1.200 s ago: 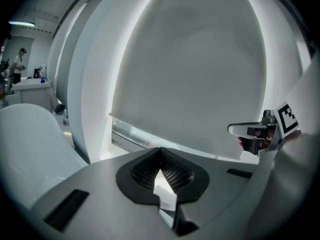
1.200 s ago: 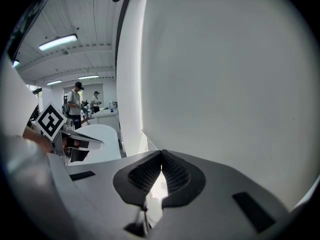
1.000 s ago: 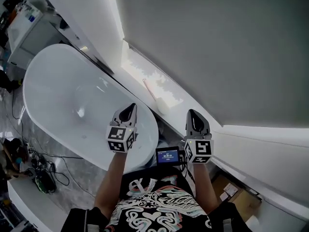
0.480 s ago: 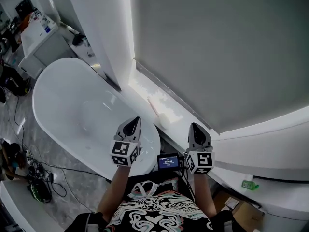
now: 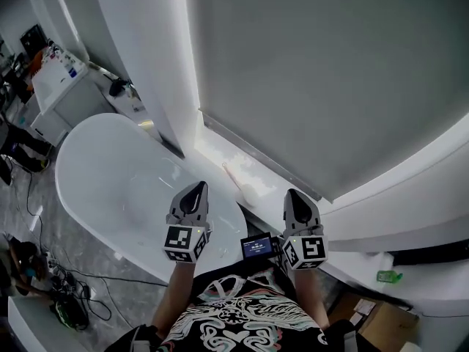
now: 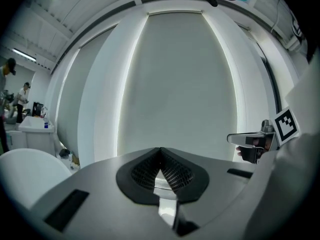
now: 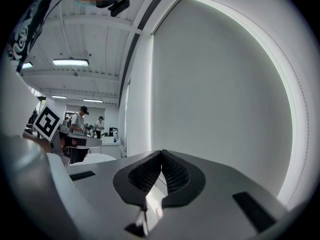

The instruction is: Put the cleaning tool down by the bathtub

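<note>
A pale pink long-handled cleaning brush (image 5: 240, 178) lies on the white window ledge (image 5: 220, 149) just behind the oval white bathtub (image 5: 124, 185). Nothing holds it. My left gripper (image 5: 196, 190) hovers over the tub's right end, jaws shut and empty; its own view shows the closed tips (image 6: 160, 150) against the grey window blind. My right gripper (image 5: 294, 195) is level with it, to the right of the brush, also shut and empty, its tips (image 7: 161, 153) pointing at the blind.
A grey roller blind (image 5: 330, 72) fills the wall ahead. A small screen (image 5: 258, 246) hangs at the person's chest. Cables (image 5: 69, 299) lie on the floor left of the tub. A green bottle (image 5: 389, 276) and a cardboard box (image 5: 381, 327) sit at the lower right. People stand far left (image 7: 79, 120).
The head camera has tilted up, so more of the blind and room shows. Both grippers stay shut, side by side, drifting slightly lower in view. The brush has not moved.
</note>
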Motion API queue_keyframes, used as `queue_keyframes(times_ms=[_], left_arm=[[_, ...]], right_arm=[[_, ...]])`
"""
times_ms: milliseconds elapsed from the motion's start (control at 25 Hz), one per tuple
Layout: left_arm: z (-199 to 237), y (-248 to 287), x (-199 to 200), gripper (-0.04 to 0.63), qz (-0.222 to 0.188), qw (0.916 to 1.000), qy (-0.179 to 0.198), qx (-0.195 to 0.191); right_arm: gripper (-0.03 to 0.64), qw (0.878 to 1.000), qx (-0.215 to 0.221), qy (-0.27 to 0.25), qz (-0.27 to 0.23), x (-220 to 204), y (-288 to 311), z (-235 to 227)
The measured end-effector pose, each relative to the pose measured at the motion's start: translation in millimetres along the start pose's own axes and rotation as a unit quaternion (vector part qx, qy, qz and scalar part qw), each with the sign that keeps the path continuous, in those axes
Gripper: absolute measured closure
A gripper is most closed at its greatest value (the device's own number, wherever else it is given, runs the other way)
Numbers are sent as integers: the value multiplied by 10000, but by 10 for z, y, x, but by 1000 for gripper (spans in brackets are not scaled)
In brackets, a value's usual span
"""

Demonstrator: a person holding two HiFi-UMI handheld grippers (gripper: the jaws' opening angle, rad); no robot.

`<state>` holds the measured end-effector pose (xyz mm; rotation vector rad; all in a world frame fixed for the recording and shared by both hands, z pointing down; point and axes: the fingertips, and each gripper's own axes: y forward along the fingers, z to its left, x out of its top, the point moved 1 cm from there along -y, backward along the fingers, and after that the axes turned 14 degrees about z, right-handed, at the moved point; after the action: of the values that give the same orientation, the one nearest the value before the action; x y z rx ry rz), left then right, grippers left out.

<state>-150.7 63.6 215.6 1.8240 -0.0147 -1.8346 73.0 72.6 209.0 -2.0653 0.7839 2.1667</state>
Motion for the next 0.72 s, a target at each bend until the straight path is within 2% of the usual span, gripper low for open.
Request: queue_keyframes(times_ms=[320,720], left_arm=[[-31,-127,286,578,-388,9991,133,119],[-62,-59,208,578,-324,9994,93,16]], right_arm=[[591,9996,78,-196,-178,153,-87,16],[591,9994,50,-276,-182,191,-93,30]])
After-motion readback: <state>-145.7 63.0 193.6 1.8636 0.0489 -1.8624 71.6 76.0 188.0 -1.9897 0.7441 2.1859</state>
